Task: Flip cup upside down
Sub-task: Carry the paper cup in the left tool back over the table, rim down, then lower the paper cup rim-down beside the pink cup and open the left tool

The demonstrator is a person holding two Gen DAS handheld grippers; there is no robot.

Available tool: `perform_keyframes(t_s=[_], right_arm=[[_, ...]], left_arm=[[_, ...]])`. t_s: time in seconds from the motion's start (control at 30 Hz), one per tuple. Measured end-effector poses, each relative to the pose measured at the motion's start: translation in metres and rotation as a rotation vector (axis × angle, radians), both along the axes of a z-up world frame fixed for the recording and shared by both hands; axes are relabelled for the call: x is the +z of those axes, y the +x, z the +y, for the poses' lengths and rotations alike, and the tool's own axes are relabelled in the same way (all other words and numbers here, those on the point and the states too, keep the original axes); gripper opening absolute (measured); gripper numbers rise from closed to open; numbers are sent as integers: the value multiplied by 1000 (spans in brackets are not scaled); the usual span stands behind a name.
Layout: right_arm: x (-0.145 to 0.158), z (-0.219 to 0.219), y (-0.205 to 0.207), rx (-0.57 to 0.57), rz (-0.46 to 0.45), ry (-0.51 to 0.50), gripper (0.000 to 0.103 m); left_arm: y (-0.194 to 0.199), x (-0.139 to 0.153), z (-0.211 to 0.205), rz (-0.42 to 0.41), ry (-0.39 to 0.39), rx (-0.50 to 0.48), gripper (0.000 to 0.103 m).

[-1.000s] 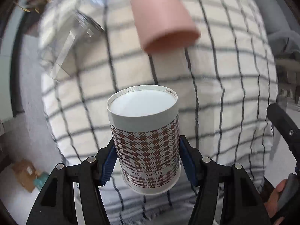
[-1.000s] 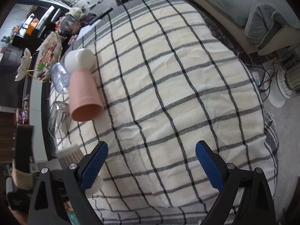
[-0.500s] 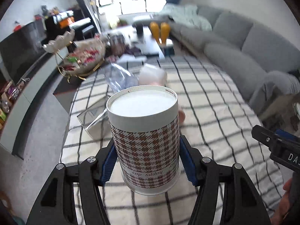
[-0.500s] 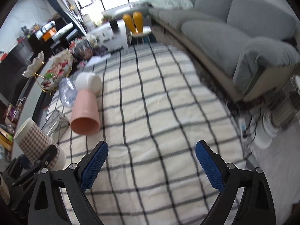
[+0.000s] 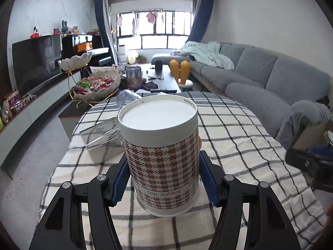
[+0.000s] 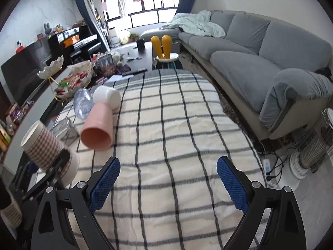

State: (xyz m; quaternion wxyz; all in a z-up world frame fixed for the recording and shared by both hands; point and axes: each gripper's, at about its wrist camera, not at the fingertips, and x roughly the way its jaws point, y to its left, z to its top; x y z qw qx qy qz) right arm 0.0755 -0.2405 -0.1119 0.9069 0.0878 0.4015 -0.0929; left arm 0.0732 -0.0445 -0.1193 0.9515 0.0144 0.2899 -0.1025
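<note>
Both blue pads of my left gripper [image 5: 164, 181] clamp the houndstooth paper cup [image 5: 161, 156], base up, above the checked tablecloth [image 6: 177, 145]; my right gripper [image 6: 168, 184] gapes wide over that cloth.

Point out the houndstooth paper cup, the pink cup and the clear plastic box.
houndstooth paper cup [image 5: 163, 164]: left wrist view, patterned side wall.
pink cup [image 6: 99, 123]: right wrist view, outer side wall.
clear plastic box [image 5: 102, 143]: left wrist view, front wall.
</note>
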Motion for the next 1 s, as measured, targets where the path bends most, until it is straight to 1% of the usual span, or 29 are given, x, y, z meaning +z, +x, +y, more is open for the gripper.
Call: perform_keyframes(t_s=[0.03, 0.13, 0.27, 0.4, 0.53, 0.57, 0.6, 0.63, 0.7, 0.77, 0.87, 1.0], right_arm=[[-1, -2, -2, -7, 5, 7, 94], [-2, -8, -8, -24, 17, 23, 94], [0, -8, -15, -18, 22, 23, 94], [2, -7, -17, -10, 21, 25, 95], [4, -9, -18, -20, 21, 34, 94], [4, -10, -18, -20, 22, 39, 94], [4, -10, -18, -18, 23, 41, 94], [4, -11, -19, -19, 23, 45, 94], [4, -12, -19, -21, 22, 48, 94], [4, -13, -20, -24, 22, 52, 94], [5, -14, -21, -28, 21, 59, 94], [11, -13, -23, -27, 6, 62, 94]], left_arm=[[2, -3, -1, -5, 2, 2, 62], [9, -14, -8, 23, 8, -4, 62], [11, -30, -20, 61, 67, -13, 62], [8, -36, -24, 74, 96, 1, 64], [10, -47, -26, 127, 100, 8, 64], [10, -50, -26, 140, 91, 6, 64], [9, -50, -26, 142, 90, 9, 64], [9, -50, -26, 141, 97, 12, 65], [8, -50, -26, 144, 100, 14, 71], [5, -49, -25, 145, 100, 17, 72], [1, -47, -22, 153, 99, 27, 80], [-7, -37, -15, 171, 78, 33, 85]])
